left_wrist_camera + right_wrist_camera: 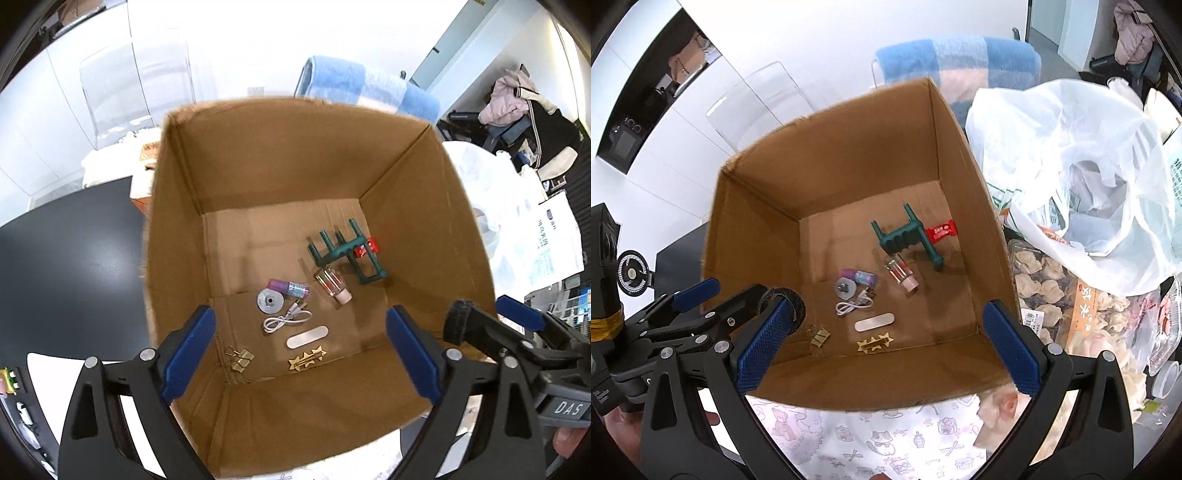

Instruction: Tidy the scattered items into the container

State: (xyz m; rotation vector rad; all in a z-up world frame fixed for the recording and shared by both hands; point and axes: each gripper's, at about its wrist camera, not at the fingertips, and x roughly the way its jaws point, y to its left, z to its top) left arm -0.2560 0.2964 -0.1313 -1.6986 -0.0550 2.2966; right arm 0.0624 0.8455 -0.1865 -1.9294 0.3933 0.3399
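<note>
A tall open cardboard box [184, 221] [757, 177] fills both views from above. On its floor lie a green rack [345, 254] [908, 236], a red packet [367, 247] [940, 230], a clear bottle with a pink cap [332, 286] [903, 275], a purple tube [290, 288] [858, 276], a grey disc [270, 302] [846, 287], a white cable [286, 321] [854, 304], a pale file [306, 336] [874, 322], a gold star clip [307, 360] [874, 343] and gold binder clips [240, 360] [820, 338]. My left gripper [301, 358] and right gripper [886, 341] both hang open and empty above the box's near edge.
A black tabletop [74, 251] lies left of the box. White plastic bags [1071, 166] and a tray of dumplings [1045, 288] crowd the right side. A blue and white blanket [960, 62] hangs behind the box. A printed cloth [879, 435] lies under its near edge.
</note>
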